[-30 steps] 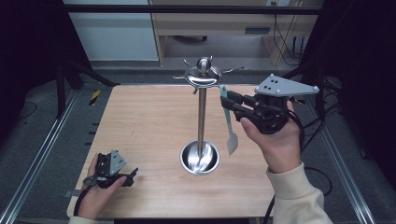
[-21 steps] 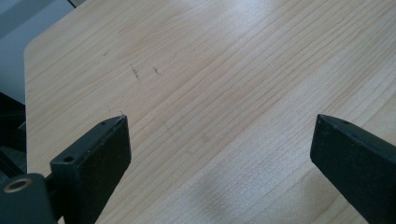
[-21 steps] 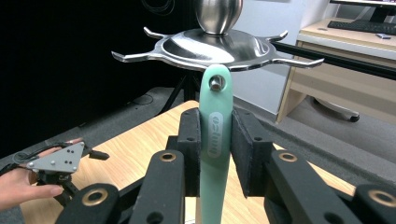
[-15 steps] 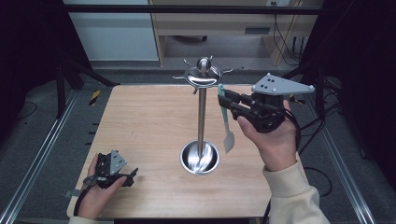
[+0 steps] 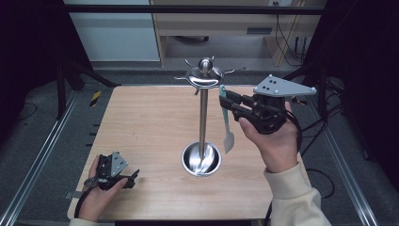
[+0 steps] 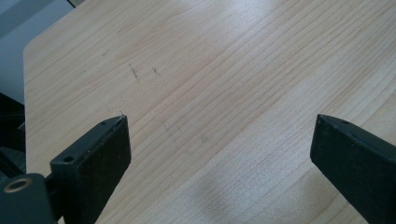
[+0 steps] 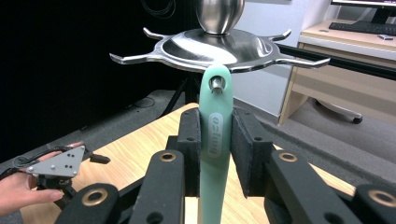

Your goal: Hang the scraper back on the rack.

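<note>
I hold the right gripper [image 7: 215, 154] clamped on the handle of the pale green plastic spatula [image 7: 215, 140]. The spatula's long axis runs vertical: handle hole up at a hook of the polished steel utensil stand [image 5: 203, 117], blade [image 5: 228, 141] pointing down, just beside the stand's pole. The left gripper [image 6: 219, 154] rests wide open, empty, near the stand's base on the wooden table [image 5: 141, 122].

Mint-green spatula handle [image 7: 215, 140] is being gripped between black jaws; silver stand [image 5: 203, 117] is being seen on light wood-grain table [image 5: 141, 122]; cream sleeve [image 5: 291, 197].
</note>
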Available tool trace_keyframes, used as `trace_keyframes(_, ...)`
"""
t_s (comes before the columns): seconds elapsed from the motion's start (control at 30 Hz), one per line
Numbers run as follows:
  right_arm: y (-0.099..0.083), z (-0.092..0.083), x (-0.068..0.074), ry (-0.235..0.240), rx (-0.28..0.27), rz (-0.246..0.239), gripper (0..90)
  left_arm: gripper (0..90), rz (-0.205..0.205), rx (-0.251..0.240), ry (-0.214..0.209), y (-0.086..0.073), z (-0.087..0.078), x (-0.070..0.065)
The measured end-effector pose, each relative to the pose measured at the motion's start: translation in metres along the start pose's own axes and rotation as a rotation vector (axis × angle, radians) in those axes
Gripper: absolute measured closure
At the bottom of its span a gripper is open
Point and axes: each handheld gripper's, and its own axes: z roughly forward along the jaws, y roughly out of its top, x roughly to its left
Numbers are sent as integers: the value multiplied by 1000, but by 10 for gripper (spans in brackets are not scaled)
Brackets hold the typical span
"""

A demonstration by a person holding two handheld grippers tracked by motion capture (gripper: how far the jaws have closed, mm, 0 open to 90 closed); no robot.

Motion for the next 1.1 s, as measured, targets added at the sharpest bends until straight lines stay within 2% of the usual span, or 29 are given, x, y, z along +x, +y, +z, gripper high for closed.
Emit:
trace_keyframes(0.8, -1, 2, 1, -6, -4, 0, 738, 49, 5, 7, 0, 0, -1, 1)
trace_keyframes(0.93, -1, 1, 1, -5, -5, 0, 735, 49, -5, 2, 0, -1, 0, 0)
trace_keyframes(1.1, -3, 0, 1, 5, 8, -3, 681, 49, -5, 5, 2, -1, 0, 2)
